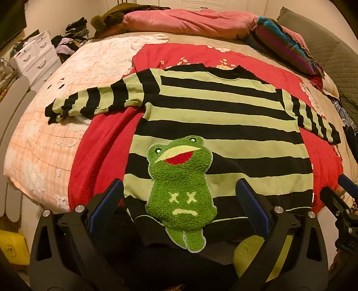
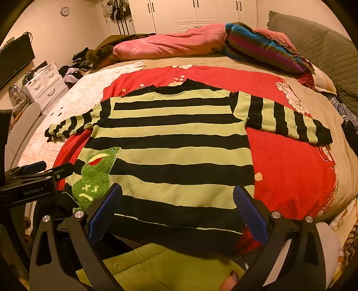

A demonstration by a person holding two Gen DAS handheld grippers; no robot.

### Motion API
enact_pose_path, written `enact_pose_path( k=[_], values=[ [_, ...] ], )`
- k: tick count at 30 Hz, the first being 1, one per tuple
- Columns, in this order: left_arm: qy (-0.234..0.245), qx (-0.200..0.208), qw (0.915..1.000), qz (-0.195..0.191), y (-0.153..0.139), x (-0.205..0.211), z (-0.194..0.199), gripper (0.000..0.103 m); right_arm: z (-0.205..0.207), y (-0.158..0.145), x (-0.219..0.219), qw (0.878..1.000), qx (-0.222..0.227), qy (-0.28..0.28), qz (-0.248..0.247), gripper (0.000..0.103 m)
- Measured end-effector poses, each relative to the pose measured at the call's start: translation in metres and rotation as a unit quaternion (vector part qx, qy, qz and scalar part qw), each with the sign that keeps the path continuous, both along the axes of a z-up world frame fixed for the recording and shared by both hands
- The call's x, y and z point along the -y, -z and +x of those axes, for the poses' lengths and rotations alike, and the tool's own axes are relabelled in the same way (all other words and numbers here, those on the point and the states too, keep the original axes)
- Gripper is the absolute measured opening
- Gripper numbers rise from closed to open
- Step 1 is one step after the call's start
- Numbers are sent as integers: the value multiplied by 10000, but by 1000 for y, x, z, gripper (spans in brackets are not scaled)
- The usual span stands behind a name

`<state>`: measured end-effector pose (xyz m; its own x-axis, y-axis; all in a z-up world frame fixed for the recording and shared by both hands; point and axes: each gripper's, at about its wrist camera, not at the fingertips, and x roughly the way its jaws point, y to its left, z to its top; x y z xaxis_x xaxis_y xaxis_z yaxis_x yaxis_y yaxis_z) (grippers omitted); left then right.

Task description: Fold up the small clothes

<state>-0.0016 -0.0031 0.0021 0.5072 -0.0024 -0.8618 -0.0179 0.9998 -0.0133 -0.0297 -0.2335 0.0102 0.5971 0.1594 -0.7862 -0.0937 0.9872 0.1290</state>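
The sweater (image 2: 170, 143), striped black and pale green, lay flat and face up on a red blanket (image 2: 288, 165) in the middle of the bed (image 2: 342, 179), its collar toward the far side and its hem toward the near edge. Both sleeves were spread out sideways, the left one reaching onto a pale peach quilt (image 1: 42, 143), the right one angled across the red blanket. A fuzzy green frog patch (image 1: 180, 190) sat low on the front near the hem, toward the left side of the garment. The left gripper (image 1: 179, 210) hung over that patch with its blue-padded fingers (image 1: 107, 206) spread wide on either side of it, nothing clamped between them. The right gripper (image 2: 177, 212) hung over the hem at the other side, its fingers (image 2: 250, 215) equally wide apart and holding nothing; whether the tips touched the cloth was hard to tell from this angle. At the far side of the bed lay a pink duvet (image 2: 170, 42) and a bright striped blanket (image 2: 261, 44), with a grey quilted headboard (image 2: 324, 51) to the right. Left of the bed stood white drawers (image 2: 47, 82) beside a heap of clothes (image 2: 71, 71), and white wardrobes (image 2: 192, 13) lined the back wall.
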Motion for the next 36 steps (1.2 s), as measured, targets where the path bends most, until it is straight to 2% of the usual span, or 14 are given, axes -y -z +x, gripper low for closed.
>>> enact_pose_path(
  k=[36],
  values=[
    [7,39,10000,17,-1,0,-2,94,0,4,3,10000,-36,13,16,99]
  ],
)
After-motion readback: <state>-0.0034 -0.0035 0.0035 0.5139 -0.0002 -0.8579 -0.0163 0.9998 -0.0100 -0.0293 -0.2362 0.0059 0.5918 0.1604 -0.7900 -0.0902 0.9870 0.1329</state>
